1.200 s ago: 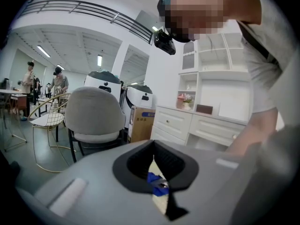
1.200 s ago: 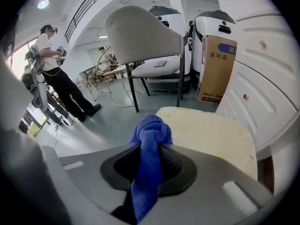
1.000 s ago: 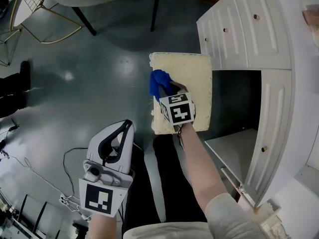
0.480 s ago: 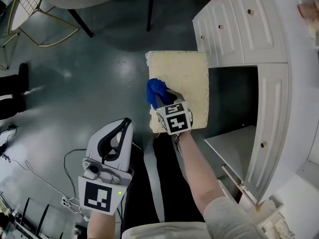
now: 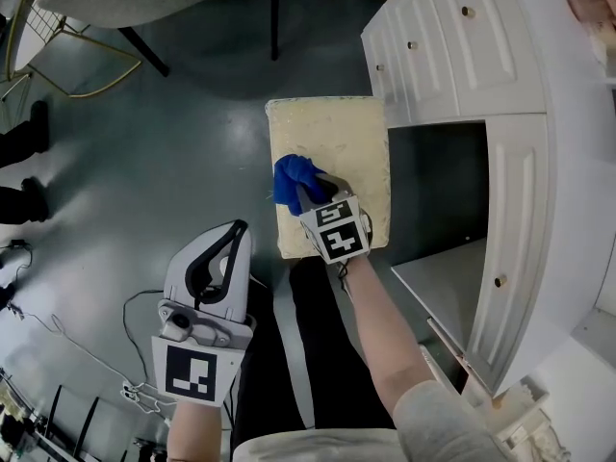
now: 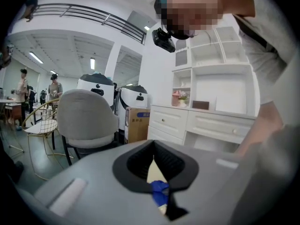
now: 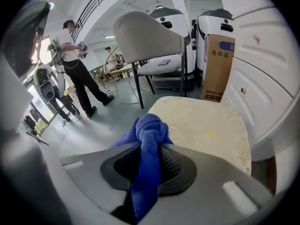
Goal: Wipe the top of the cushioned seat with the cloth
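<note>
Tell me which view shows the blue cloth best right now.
Right gripper view: the cloth fills the centre, bunched and clamped in the right gripper, over the seat. Head view shows it as a small wad from above. Left gripper view gives only a distant blue sliver.

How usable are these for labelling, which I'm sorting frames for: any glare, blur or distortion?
Head view: sharp, faint sheen on the floor. Right gripper view: fisheye bows the drawers, corners go dark, cloth crisp. Left gripper view: same fisheye, near foreground soft, a mosaic patch at the top.
</note>
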A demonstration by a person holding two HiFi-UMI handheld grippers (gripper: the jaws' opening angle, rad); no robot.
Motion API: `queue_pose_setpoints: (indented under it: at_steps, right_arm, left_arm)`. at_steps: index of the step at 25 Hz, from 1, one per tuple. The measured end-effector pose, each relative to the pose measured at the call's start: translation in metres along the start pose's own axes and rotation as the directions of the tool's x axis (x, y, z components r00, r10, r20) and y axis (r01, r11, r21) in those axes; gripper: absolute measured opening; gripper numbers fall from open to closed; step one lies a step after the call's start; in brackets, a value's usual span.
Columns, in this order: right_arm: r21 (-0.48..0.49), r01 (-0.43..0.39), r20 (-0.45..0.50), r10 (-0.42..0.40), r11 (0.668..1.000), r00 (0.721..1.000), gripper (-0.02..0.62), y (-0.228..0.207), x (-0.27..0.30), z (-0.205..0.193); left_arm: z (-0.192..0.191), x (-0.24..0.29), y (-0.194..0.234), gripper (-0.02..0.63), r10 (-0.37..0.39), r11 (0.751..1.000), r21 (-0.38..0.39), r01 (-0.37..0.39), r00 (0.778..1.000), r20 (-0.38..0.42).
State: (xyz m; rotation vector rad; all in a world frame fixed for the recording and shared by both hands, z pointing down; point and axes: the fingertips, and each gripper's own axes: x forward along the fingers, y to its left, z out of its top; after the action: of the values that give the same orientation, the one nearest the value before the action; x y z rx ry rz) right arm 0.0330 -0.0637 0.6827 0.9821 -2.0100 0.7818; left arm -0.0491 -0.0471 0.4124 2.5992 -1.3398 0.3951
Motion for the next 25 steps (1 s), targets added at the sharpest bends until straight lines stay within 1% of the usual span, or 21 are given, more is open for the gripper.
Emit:
queue_pose_setpoints:
  at_steps: [2, 5, 7, 12, 17, 22, 25]
  right_arm:
    - [0.007, 0.002, 0.001, -0.002, 1.0, 1.0, 0.08, -0.008, -0.004, -0.003]
    - [0.02, 0.011, 0.003, -0.011, 1.0, 1.0, 0.08, -0.023, -0.011, -0.009]
    - [0.029, 0.021, 0.003, -0.021, 0.999, 1.0, 0.08, -0.035, -0.017, -0.014]
    - [0.057, 0.055, -0.002, -0.055, 0.997, 0.998, 0.08, -0.065, -0.031, -0.027]
    - [0.081, 0.086, 0.0, -0.086, 0.993, 0.996, 0.08, -0.091, -0.043, -0.037]
    - [0.1, 0.105, -0.007, -0.105, 0.989, 0.994, 0.08, -0.111, -0.054, -0.046]
    - [0.111, 0.115, -0.01, -0.115, 0.987, 0.993, 0.08, -0.121, -0.059, -0.049]
  left_arm:
    - [0.0, 0.007, -0.006, -0.002, -0.008, 1.0, 0.005, 0.008, 1.0, -0.005]
    - [-0.001, 0.016, -0.012, -0.003, -0.017, 0.999, -0.031, 0.017, 1.0, -0.007]
    - [0.0, 0.022, -0.015, -0.006, -0.02, 0.999, -0.04, 0.02, 1.0, 0.001]
    - [-0.001, 0.035, -0.022, -0.006, -0.026, 1.0, -0.007, 0.026, 1.0, -0.003]
    - [-0.005, 0.044, -0.028, -0.006, -0.027, 1.0, 0.001, 0.027, 1.0, -0.009]
    - [-0.007, 0.048, -0.03, -0.006, -0.018, 1.0, -0.024, 0.018, 1.0, -0.003]
    - [0.0, 0.052, -0.028, -0.006, -0.001, 0.999, -0.043, 0.003, 1.0, 0.027]
